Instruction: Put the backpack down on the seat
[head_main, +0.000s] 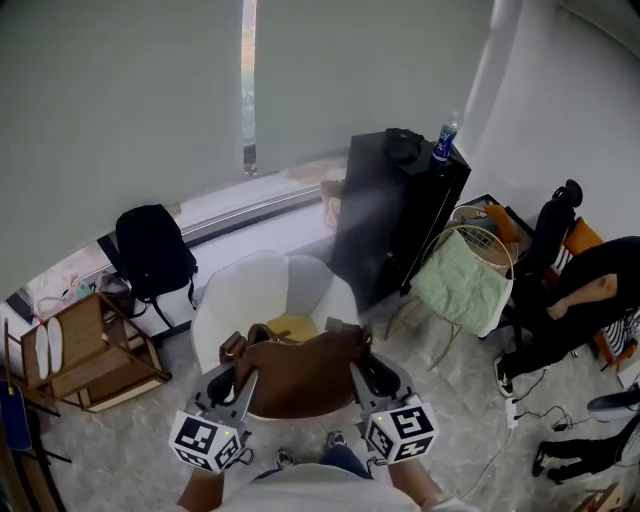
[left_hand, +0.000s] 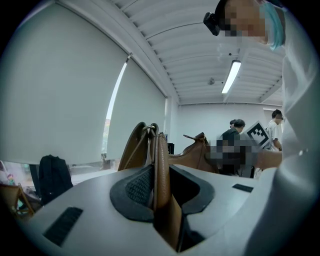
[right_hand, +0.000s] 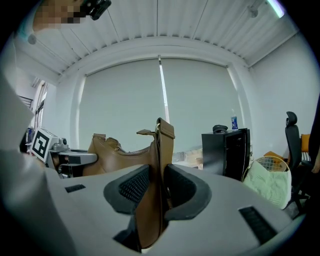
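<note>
Currently the left tool (head_main: 241, 372) and right tool (head_main: 361, 372) are each clamped on a strap (left_hand: 161, 170) of the brown backpack (head_main: 300, 382), which hangs over the white seat (head_main: 236, 298) (apparently its near edge); released early, it could slide off.

A bottle (head_main: 445, 141) stands on the black cabinet (head_main: 398, 225).

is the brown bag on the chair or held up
Held up: the bag hangs from left gripper and right gripper, over the chair.
</note>
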